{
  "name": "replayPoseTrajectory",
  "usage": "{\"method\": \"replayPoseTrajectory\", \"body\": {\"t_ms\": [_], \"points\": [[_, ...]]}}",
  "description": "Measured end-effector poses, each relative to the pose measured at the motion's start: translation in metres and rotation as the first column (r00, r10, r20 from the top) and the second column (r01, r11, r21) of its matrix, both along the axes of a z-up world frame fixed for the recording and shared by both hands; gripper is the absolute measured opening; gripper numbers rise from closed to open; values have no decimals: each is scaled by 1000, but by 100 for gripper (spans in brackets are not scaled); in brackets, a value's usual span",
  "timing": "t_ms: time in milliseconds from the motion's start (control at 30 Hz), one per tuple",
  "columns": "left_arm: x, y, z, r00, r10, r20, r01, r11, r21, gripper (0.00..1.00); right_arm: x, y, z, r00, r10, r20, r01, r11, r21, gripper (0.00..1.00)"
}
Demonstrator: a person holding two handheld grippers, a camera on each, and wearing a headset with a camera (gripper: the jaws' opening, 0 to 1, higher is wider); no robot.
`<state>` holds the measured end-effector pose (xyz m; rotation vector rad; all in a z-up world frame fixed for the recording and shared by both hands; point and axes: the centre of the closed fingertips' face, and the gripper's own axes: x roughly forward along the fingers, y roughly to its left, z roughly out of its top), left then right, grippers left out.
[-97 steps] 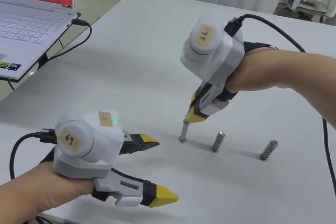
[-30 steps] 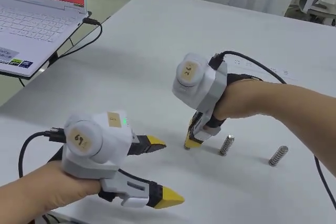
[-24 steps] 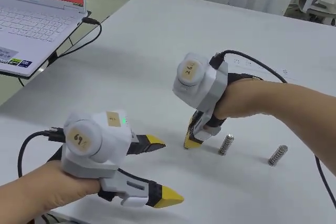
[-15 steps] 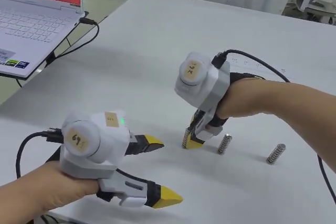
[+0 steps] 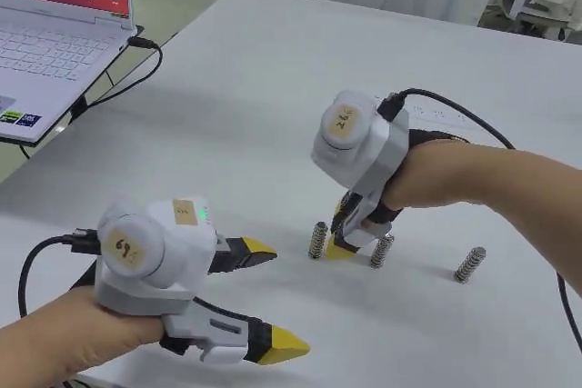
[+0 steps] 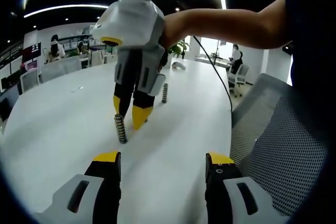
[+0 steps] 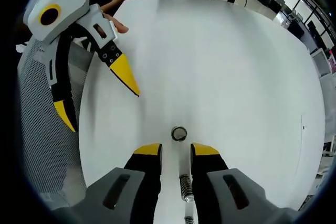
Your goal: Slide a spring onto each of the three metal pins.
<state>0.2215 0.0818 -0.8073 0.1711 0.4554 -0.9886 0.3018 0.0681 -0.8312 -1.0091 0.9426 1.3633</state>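
On the white table [image 5: 227,88] we see three springs standing upright in a row: left spring [image 5: 316,240], middle spring [image 5: 380,250], right spring [image 5: 468,263]. We cannot make out the pins inside the coils. Right gripper [image 5: 342,248] points down, tips between the left and middle springs, just beside the left one; jaws slightly parted, holding nothing. Left gripper [image 5: 273,297] sits near the table edge, well apart from the springs, jaws wide, empty. Laptop [image 5: 55,34] is far left.
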Motion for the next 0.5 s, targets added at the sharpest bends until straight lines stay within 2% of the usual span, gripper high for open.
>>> {"method": "replayPoseTrajectory", "body": {"t_ms": [500], "points": [[-4,-1,-3,1000,-13,-7,13,1000,9,61,-19,-8,11,1000,-29,10,29,997,75,19]]}}
